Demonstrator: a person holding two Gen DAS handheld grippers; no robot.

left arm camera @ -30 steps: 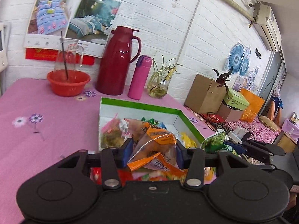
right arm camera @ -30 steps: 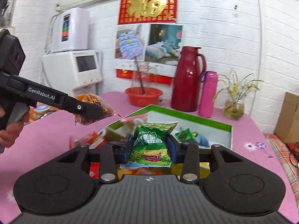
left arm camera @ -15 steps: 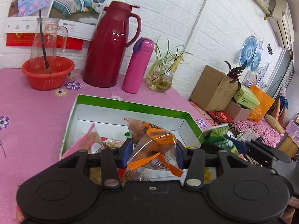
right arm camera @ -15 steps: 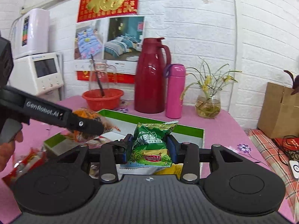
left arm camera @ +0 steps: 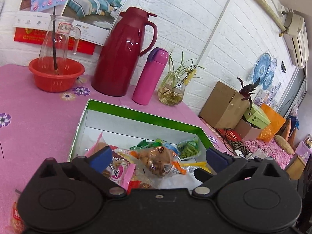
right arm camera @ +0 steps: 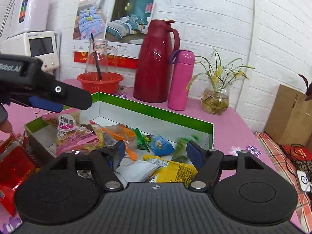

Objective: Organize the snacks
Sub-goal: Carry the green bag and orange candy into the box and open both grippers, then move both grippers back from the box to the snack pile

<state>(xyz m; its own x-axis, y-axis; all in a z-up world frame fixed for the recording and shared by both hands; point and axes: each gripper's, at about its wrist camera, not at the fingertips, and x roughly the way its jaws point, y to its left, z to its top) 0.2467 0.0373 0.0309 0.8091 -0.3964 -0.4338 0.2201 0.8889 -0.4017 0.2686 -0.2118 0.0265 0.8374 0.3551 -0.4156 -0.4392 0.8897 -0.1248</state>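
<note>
A green-rimmed white box [left arm camera: 140,116] on the pink table holds several snack packets. My left gripper [left arm camera: 159,159] is open above the box. The clear orange-trimmed packet of brown snacks [left arm camera: 159,161] lies loose among the packets between its fingers. My right gripper [right arm camera: 156,152] is open over the same box [right arm camera: 156,111]. A blurred green packet [right arm camera: 183,143] is by its right finger, beside a blue packet [right arm camera: 160,142] and a yellow one [right arm camera: 175,170]. The left gripper's finger [right arm camera: 58,95] shows at the left of the right wrist view, above a pink packet [right arm camera: 76,134].
A red jug [left arm camera: 120,58], pink flask [left arm camera: 150,76], glass plant vase [left arm camera: 171,93] and red bowl with a glass pitcher [left arm camera: 55,74] stand behind the box. Red packets [right arm camera: 13,167] lie left of the box. Cardboard boxes [left arm camera: 224,105] sit beyond the table's right edge.
Both grippers have opened. The orange-trimmed packet has dropped from the left gripper and the green packet from the right gripper into the box.
</note>
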